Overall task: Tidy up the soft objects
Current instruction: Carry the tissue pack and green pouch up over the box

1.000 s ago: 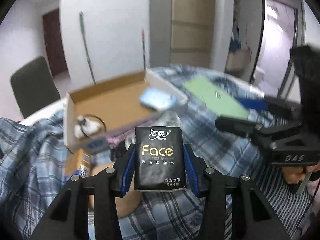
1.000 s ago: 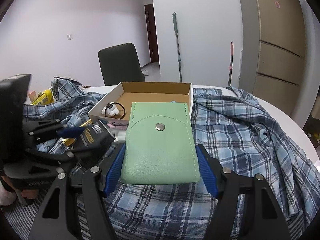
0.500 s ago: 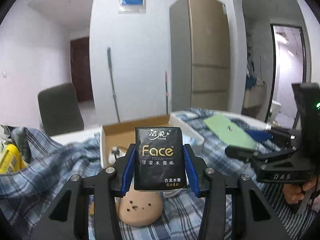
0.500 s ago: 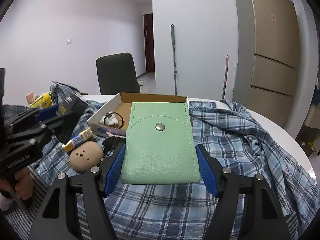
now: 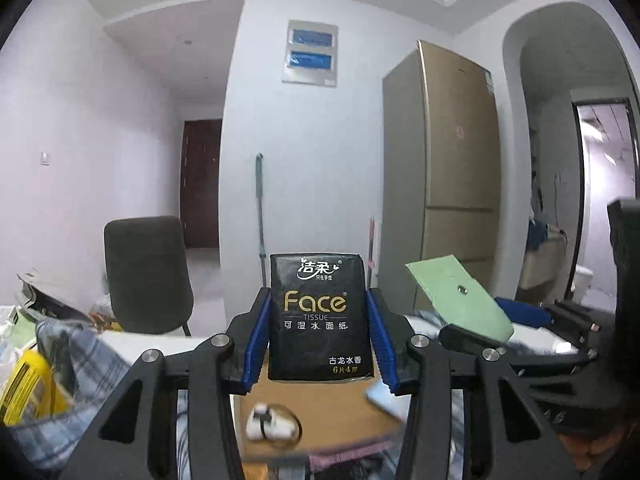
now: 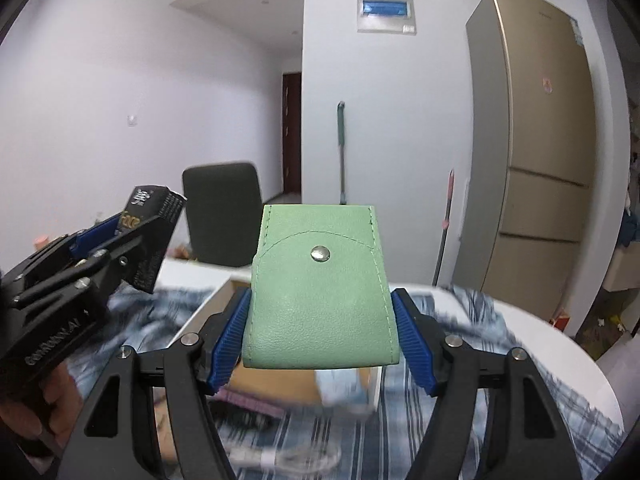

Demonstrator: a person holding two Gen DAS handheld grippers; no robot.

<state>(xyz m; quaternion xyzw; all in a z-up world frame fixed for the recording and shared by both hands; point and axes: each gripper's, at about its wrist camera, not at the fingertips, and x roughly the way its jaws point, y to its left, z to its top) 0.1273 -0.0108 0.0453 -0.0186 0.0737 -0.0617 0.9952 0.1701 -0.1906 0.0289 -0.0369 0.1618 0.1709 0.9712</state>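
While I hold both aloft | left hand-held gripper (image 5: 318,320) clamps tissue pack (image 5: 319,316) | right hand-held gripper (image 6: 322,320) clamps green pouch (image 6: 320,288)

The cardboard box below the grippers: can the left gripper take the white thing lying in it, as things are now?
Probably not yet. The left gripper is already shut on the black tissue pack, so its jaws are full. The white thing lies uncovered in the cardboard box, so only the pack seems to be in the way.
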